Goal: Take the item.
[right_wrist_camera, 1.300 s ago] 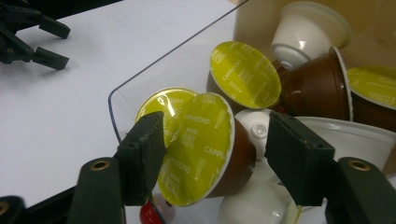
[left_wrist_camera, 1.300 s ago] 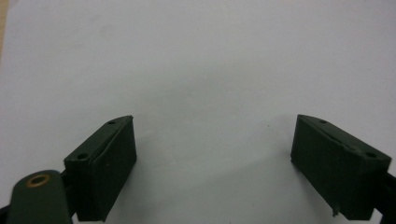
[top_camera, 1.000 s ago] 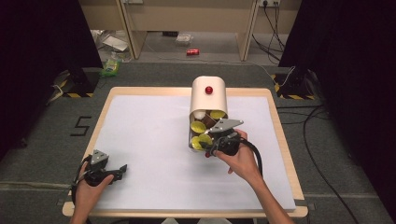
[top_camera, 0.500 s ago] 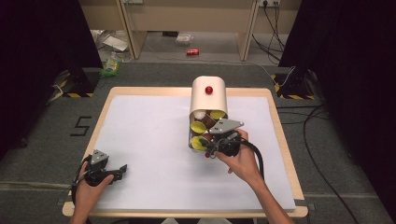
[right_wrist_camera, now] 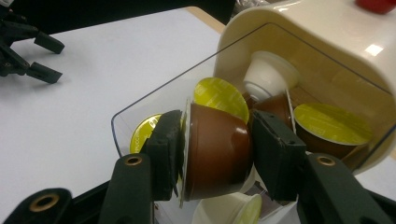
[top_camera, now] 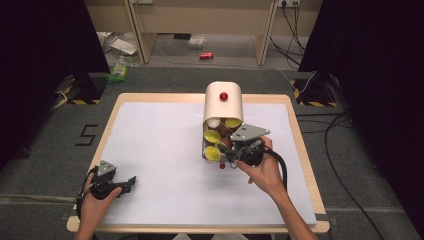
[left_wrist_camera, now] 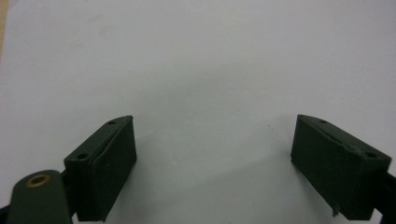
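My right claw (right_wrist_camera: 215, 154) is clenched on a brown coffee capsule (right_wrist_camera: 217, 149), one pad against its foil-rimmed lid end and the other against its rounded base, so the capsule lies on its side between the jaws. The jaws have just been closing on it. From above, that claw (top_camera: 226, 152) sits at the open front of the cream capsule holder (top_camera: 223, 102), which lies on the white worktop (top_camera: 160, 145) right of its middle, with a red knob (top_camera: 223, 96) on its top.

The capsule I grip is inside the clear drawer (right_wrist_camera: 140, 112) that sticks out of the holder's mouth toward me. Around it lie more capsules: one with a yellow lid (right_wrist_camera: 220, 98) touching it just behind, another yellow-lidded one (right_wrist_camera: 331, 123) to its right in the right gripper view, a white one (right_wrist_camera: 268, 74) deeper inside the cream shell, and a pale one (right_wrist_camera: 233, 210) beneath. A yellow lid (right_wrist_camera: 142, 133) also shows behind my left-hand pad.

My left claw (top_camera: 131, 180) rests near the worktop's near left corner, well apart from the holder. Its jaws stand wide, released, with bare white surface (left_wrist_camera: 210, 93) between them.
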